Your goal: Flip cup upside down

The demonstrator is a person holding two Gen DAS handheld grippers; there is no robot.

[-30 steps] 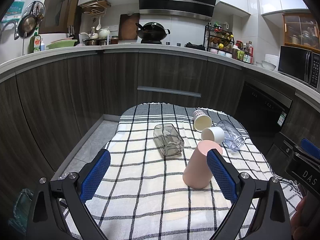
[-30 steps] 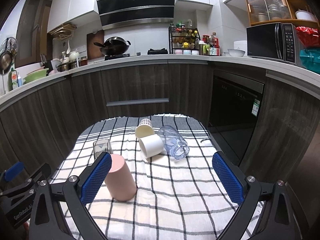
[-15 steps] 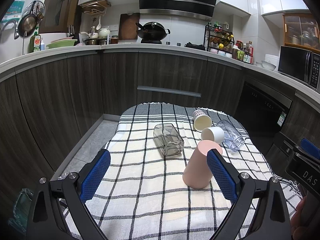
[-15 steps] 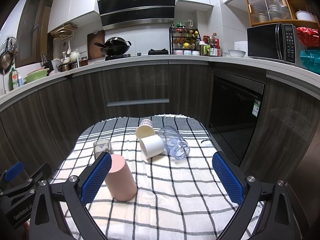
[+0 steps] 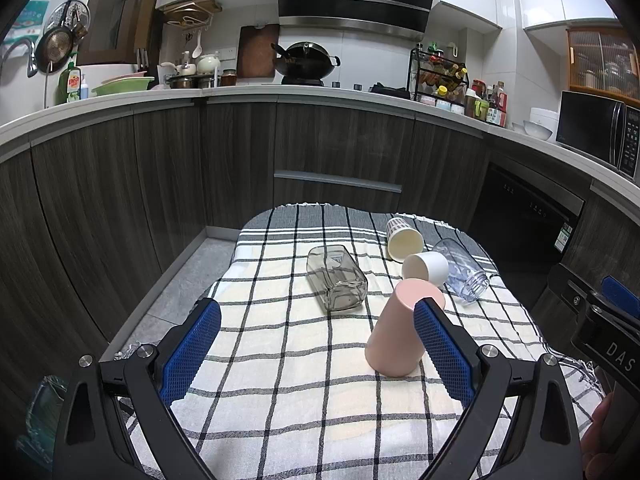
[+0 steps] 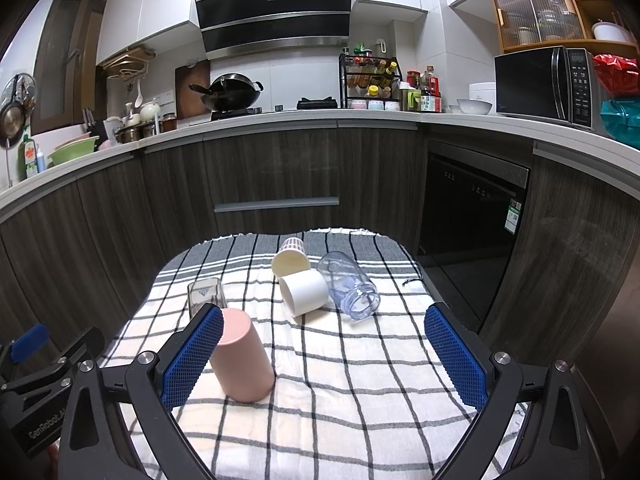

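Observation:
A pink cup [image 5: 394, 332] stands upside down on the checked cloth [image 5: 280, 360], also in the right wrist view [image 6: 242, 356]. A square smoky glass [image 5: 336, 278] lies on its side. A white cup [image 5: 426, 266], a cream striped cup [image 5: 404, 236] and a clear bluish plastic cup [image 5: 464, 270] lie on their sides at the back right; they also show in the right wrist view: white [image 6: 304, 292], cream [image 6: 291, 260], clear [image 6: 348, 282]. My left gripper [image 5: 316, 344] is open and empty, its right pad beside the pink cup. My right gripper [image 6: 324, 356] is open and empty.
The cloth-covered table [image 6: 340, 400] stands in a kitchen. Dark wood cabinets [image 5: 340, 148] and a dishwasher [image 6: 472, 208] lie behind it. The floor [image 5: 180, 292] drops off at the table's left. The other gripper's body shows at the right edge [image 5: 604, 332] of the left view.

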